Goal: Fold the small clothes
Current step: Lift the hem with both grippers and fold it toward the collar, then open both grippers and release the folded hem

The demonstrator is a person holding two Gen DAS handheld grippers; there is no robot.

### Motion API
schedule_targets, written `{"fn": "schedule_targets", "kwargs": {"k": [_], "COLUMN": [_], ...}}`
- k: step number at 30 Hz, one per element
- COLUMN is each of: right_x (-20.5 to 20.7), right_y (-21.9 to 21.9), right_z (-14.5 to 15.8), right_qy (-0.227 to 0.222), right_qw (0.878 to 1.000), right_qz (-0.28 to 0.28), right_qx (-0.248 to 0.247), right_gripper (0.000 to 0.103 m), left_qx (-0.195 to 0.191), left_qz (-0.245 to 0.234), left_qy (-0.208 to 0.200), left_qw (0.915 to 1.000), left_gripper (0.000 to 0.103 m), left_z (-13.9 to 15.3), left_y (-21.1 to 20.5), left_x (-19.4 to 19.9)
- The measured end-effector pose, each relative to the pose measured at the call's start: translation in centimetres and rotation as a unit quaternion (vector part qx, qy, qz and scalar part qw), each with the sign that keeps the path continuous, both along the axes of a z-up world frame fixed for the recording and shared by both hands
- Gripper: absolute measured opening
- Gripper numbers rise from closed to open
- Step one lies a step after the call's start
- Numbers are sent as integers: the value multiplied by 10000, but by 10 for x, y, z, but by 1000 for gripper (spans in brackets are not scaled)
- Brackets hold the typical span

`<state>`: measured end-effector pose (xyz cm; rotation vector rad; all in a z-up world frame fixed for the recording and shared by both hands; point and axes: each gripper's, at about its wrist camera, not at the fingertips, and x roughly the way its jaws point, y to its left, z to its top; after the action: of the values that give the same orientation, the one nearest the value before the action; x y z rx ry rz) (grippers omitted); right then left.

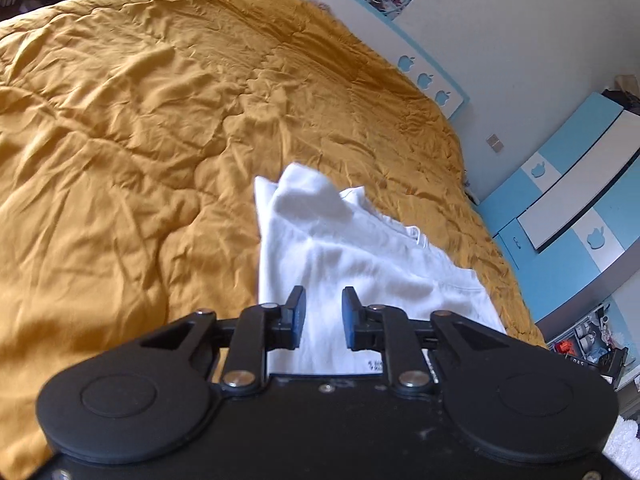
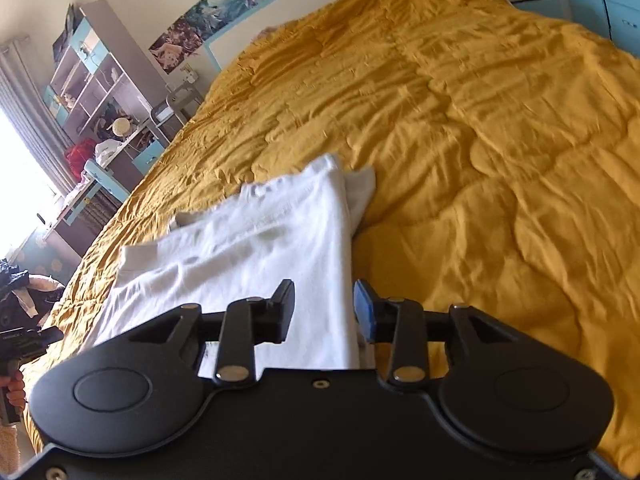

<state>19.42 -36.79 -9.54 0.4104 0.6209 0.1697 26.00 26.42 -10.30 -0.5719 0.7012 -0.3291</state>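
A white shirt (image 1: 360,264) is laid on the bed (image 1: 140,140), partly folded, with its sides turned in. In the left wrist view it is seen in the lower centre of the frame, its long axis running up and to the left, away from the camera; the collar end is pointed toward the top of the frame, and the hem end is hidden under the tool body. The left gripper (image 1: 323,316) is held over the hem end, its jaws parted by a moderate gap, and nothing is gripped.

In the right wrist view the shirt (image 2: 248,256) is placed left of centre, and its right edge is lined up between the parted jaws of the right gripper (image 2: 323,312), which also grips nothing. Both grippers are judged about equally near the hem, so a lengthwise fold toward the collar seems prepared.
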Motion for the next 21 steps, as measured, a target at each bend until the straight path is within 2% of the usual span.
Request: {"fn": "schedule_targets", "kwargs": {"k": [3,6,9,11,12,14,16,18,21], "right_x": [41,87,124,143,152,167,179,187,190], "right_y": [20,48,64,72,77,79,72,59,52], "right_z": [10,6,-7,-18,-24,-33,-40,-45,-48], "right_qy": [-217,-198,45,283,402,543,613,592,602], "right_qw": [9994,9982,9974,9963,9954,9944,9950,9970,9976], "right_qz": [262,519,701,809,844,686,444,108,-102], "right_qx": [-31,-244,-152,-101,-198,-594,-657,-489,-321], "right_gripper": [37,39,39,39,38,37,24,16,16], "left_qx": [95,37,-160,-45,151,532,467,363,285], "left_qz": [-150,-296,-362,-331,-298,-150,-39,99,156], "left_qy": [-180,-185,17,182,284,469,529,572,583], "left_qw": [9997,9994,9992,9993,9990,9974,9975,9976,9978], "left_gripper": [24,25,25,25,25,25,25,16,11], "left_z": [-3,-20,-39,-49,-56,-65,-74,-81,-86], "left_y": [-26,-55,-75,-85,-89,-91,-85,-76,-67], "left_x": [42,90,131,150,161,174,183,188,184]}}
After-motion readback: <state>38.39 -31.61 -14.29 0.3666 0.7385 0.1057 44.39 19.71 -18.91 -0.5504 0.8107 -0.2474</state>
